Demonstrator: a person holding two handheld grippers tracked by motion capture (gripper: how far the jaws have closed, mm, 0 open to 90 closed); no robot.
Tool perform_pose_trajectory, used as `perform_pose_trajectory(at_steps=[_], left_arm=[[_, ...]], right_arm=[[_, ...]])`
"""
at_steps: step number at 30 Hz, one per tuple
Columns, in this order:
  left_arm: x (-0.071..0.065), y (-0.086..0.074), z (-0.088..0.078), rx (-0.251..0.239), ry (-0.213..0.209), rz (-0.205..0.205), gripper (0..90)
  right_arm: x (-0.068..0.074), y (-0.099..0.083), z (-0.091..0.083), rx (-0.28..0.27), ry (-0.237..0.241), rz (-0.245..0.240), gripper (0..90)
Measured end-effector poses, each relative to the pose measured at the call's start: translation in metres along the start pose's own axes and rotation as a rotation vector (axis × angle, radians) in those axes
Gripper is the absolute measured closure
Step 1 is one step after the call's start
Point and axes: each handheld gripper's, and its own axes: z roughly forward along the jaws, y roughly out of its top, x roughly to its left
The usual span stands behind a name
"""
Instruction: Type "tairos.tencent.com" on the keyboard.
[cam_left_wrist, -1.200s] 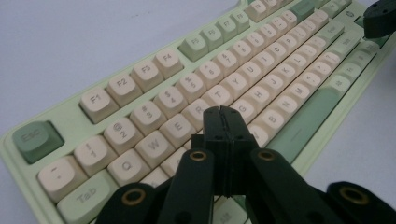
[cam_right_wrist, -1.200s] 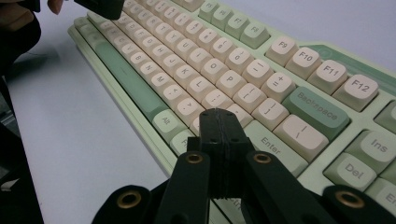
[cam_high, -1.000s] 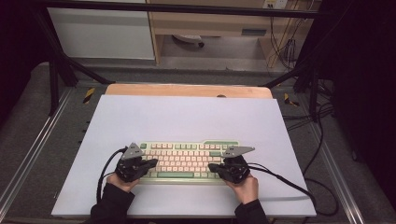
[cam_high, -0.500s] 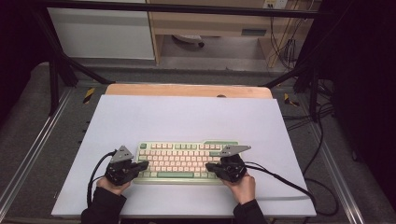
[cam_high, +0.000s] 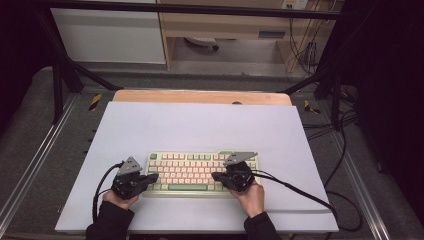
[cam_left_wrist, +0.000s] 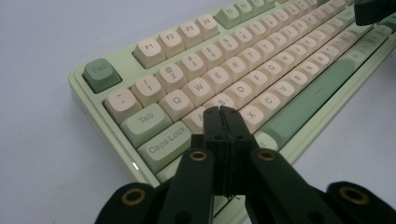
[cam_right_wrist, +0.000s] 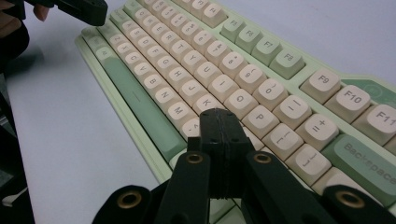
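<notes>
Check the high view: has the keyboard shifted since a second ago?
Yes. The keyboard has slid left on the white mat: its right end now sits farther from the mat's right edge, with both grippers alongside.

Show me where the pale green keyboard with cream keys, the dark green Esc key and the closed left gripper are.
pale green keyboard with cream keys (cam_high: 192, 172), high view, key field
dark green Esc key (cam_left_wrist: 101, 74), left gripper view, keycap top
left gripper (cam_left_wrist: 222, 112), left gripper view, closed tips

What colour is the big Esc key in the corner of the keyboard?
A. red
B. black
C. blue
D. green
D: in the left gripper view the Esc key at the corner of the keyboard is dark green, next to cream letter keys.
</notes>
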Motion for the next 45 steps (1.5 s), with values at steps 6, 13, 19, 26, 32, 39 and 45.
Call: perform_pose_trajectory(at_steps=[6, 13, 19, 26, 32, 39, 45], left_arm=[[0.000, 0.000, 0.001, 0.001, -0.005, 0.005, 89.5], [-0.001, 0.000, 0.003, 0.009, -0.007, 0.010, 89.5], [-0.001, -0.001, 0.003, 0.008, -0.007, 0.008, 89.5], [-0.001, 0.000, 0.003, 0.007, -0.007, 0.008, 89.5], [-0.002, 0.001, 0.003, 0.002, -0.010, 0.008, 89.6], [-0.006, 0.003, 0.004, 0.000, -0.016, 0.014, 89.5], [-0.010, 0.007, 0.007, -0.003, -0.022, 0.023, 89.5]], right_arm=[[0.001, -0.002, 0.007, 0.008, 0.002, 0.002, 90.0], [0.001, -0.005, 0.012, 0.026, 0.002, 0.000, 90.0], [0.001, -0.006, 0.014, 0.036, -0.001, -0.005, 90.0], [0.001, -0.008, 0.017, 0.044, -0.003, -0.014, 90.0], [0.002, -0.005, 0.010, 0.031, -0.006, -0.009, 90.0], [-0.002, -0.005, -0.001, 0.011, -0.020, -0.011, 90.0], [-0.007, -0.008, -0.007, 0.002, -0.028, 0.002, 90.0]])
